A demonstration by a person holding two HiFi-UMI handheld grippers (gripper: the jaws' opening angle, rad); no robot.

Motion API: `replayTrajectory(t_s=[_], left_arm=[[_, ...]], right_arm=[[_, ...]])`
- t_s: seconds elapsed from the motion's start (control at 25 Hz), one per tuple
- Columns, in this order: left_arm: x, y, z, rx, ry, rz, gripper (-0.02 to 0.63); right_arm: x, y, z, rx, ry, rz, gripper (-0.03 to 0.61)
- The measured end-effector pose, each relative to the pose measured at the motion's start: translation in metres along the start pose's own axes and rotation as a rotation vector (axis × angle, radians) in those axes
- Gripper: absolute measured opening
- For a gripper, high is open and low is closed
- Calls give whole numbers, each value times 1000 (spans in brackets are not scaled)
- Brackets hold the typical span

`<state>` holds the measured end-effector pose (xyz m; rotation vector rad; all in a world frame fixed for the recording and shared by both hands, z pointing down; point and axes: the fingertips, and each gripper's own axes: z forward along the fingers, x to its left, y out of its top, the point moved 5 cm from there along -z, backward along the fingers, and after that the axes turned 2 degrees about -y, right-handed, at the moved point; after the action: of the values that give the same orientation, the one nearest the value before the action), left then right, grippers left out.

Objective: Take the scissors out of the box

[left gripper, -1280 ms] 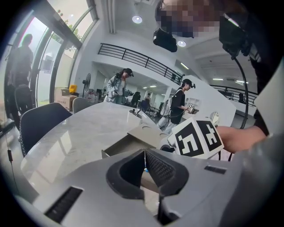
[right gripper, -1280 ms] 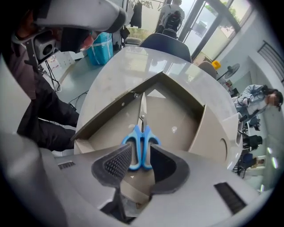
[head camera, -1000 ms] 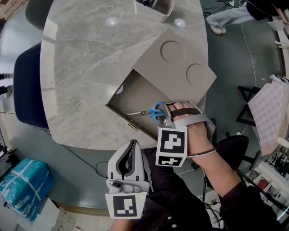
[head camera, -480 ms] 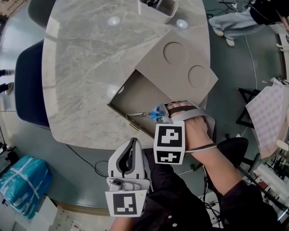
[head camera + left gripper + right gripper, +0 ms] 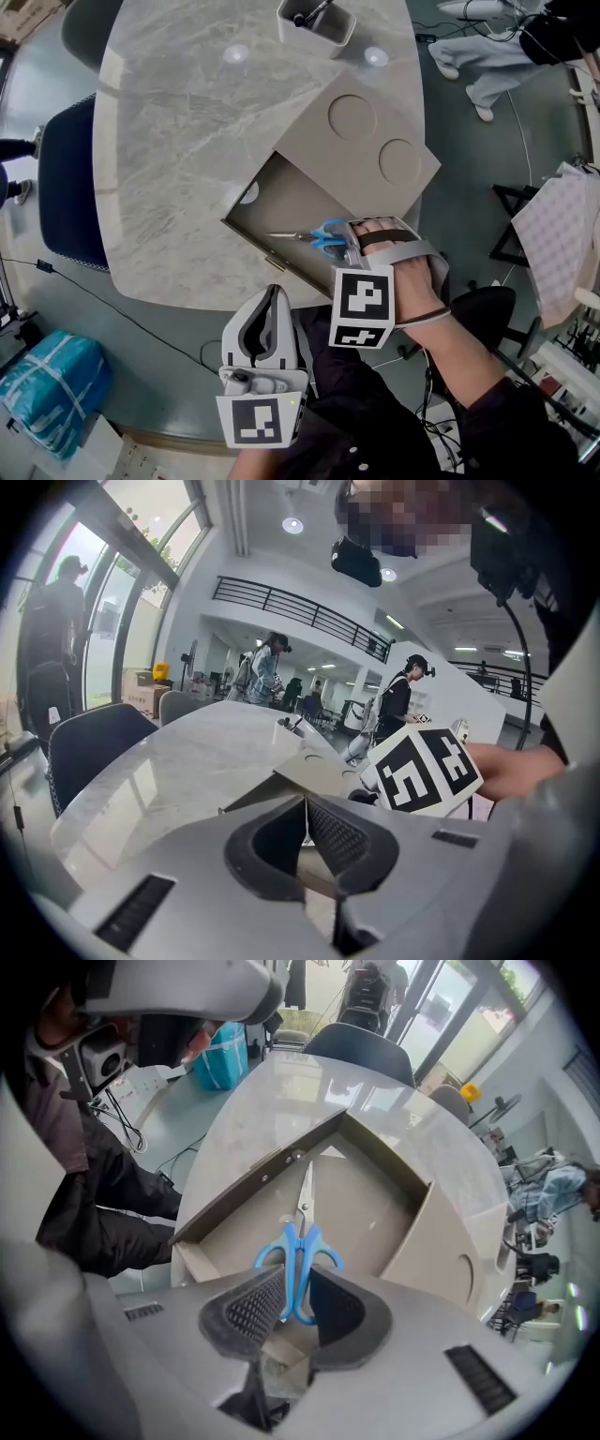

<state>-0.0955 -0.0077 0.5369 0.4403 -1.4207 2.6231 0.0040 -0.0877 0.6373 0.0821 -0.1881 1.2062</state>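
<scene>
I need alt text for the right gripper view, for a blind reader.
The fingers of the right gripper, which have just been closing, pinch the blue handles of the scissors. The scissors are inside an open tan box on a marble table.

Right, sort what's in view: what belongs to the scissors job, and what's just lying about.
Job: scissors, open box, its lid, right gripper (jaws have just been closing, scissors' handles between them).
Lying about: white container, chair, blue bag; left gripper idle, shut.

Blue-handled scissors lie closed, flat inside the open tan box.
</scene>
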Motion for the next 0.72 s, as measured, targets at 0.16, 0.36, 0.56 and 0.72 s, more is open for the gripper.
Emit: replayTrajectory(t_s=[0.16,0.36,0.56,0.72], left_arm=[[-3,9,-1,-19,-4,15,17],[-7,21,-6,-61,-9,45,17],[-10,35,-14,-97,-4,79,17],[-15,52,-24,-120,-1,101,17]], right_arm=[[-7,-2,-13,-14,-58,5,78],[-15,-1,-33,-55,-128,16,77],[-23,3,-63,-109,-200,46,77],[-30,5,-96,-147,-271,67,77]])
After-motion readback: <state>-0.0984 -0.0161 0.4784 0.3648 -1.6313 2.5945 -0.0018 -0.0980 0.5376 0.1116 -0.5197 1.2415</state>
